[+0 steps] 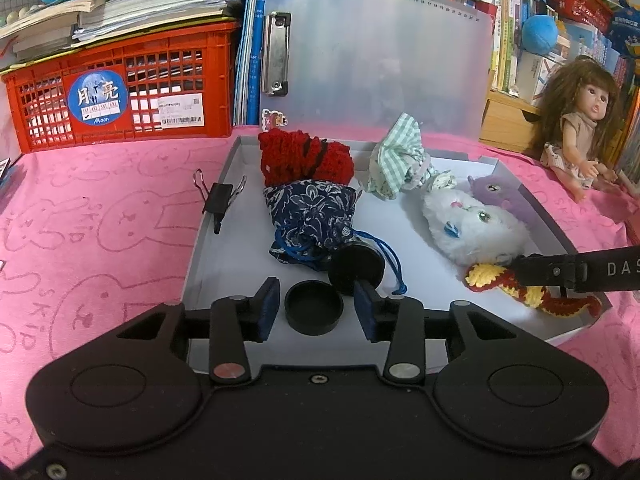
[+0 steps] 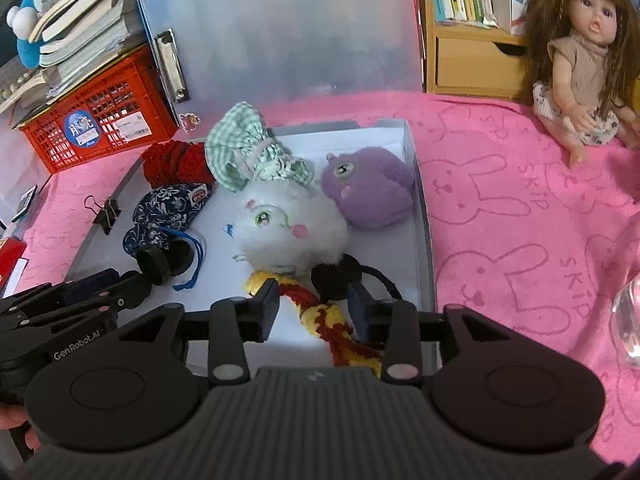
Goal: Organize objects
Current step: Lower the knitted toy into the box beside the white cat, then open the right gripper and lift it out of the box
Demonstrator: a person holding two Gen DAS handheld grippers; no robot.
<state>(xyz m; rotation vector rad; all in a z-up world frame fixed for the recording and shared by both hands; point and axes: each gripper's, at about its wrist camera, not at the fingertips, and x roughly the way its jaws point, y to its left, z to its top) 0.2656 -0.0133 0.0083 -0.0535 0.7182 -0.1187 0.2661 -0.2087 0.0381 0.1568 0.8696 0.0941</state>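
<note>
A white shallow box (image 1: 208, 240) (image 2: 420, 200) lies on the pink cloth. It holds a red knitted piece (image 1: 304, 158), a blue floral pouch (image 1: 312, 216), a green checked cloth (image 1: 396, 160), a white plush (image 1: 472, 228) (image 2: 288, 228), a purple plush (image 2: 372, 192), and a red-yellow knitted cord (image 1: 532, 296) (image 2: 324, 316). My left gripper (image 1: 316, 306) is open around a black round cap (image 1: 314, 307); a second black cap (image 1: 356, 270) stands by its right finger. My right gripper (image 2: 314, 306) is open over the knitted cord.
A binder clip (image 1: 218, 196) is clipped on the box's left wall. A translucent clipboard (image 1: 376, 52) stands behind the box. A red crate (image 1: 120, 92) with books is at back left. A doll (image 1: 580, 128) (image 2: 588, 56) sits at the right. A black hair tie (image 2: 340, 276) lies by the cord.
</note>
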